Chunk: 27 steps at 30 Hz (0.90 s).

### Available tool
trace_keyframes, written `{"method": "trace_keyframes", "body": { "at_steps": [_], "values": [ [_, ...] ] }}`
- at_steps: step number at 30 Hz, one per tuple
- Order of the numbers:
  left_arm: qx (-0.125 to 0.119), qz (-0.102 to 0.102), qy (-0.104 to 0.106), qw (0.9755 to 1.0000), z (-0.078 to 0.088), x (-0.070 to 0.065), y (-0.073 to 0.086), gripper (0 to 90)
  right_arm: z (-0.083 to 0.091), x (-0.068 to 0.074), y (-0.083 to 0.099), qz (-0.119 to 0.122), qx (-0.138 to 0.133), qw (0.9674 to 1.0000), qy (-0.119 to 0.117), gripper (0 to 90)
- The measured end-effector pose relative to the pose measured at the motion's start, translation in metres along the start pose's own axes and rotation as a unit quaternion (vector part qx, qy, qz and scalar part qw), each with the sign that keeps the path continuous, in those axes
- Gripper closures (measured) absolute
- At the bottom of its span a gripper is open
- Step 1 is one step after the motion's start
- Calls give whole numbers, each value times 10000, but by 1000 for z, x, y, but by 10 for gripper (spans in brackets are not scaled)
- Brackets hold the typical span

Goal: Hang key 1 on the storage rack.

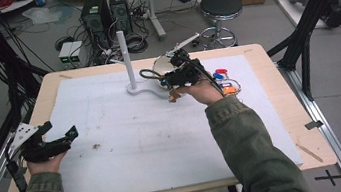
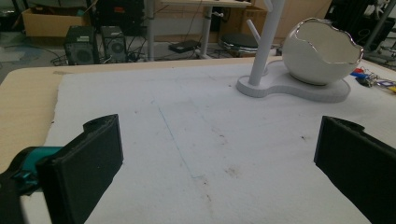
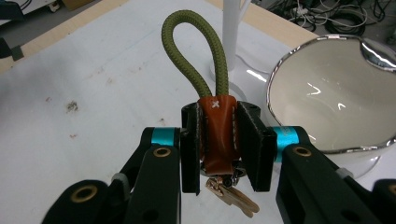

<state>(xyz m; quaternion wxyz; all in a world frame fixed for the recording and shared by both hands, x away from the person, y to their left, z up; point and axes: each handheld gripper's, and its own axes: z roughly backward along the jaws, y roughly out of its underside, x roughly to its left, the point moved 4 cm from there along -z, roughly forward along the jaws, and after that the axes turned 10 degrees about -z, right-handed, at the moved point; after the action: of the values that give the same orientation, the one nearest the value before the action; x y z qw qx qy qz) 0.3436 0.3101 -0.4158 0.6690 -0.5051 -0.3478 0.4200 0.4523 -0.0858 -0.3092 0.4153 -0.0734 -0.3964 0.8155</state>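
On a white-padded worktop [image 1: 130, 147] in a cable-strewn lab, the right tool [image 3: 219, 140] grips the brown leather tab of a key fob [image 3: 217, 135], its olive cord loop standing up and a key dangling below, just beside a white eggshell-shaped bowl [image 3: 336, 93] on a stand with a post [image 2: 264, 46]. The left tool [image 2: 215, 154] rests at the worktop's near-left edge, jaws wide apart, holding nothing. No writing is legible.

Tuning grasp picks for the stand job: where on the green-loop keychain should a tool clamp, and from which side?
Clamp the brown leather tab, across its flat faces, as the right tool does now. That leaves the olive cord loop standing free above the jaws and the key hanging below. Coming from the key end probably keeps the loop leading toward the white stand.
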Motion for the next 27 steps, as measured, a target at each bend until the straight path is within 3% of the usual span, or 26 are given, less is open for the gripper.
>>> {"method": "trace_keyframes", "body": {
  "at_steps": [27],
  "values": [
    [-6,10,14,10000,-1,-1,0,17,-9,10,-55,55,-100,9999,42,712]
  ]
}}
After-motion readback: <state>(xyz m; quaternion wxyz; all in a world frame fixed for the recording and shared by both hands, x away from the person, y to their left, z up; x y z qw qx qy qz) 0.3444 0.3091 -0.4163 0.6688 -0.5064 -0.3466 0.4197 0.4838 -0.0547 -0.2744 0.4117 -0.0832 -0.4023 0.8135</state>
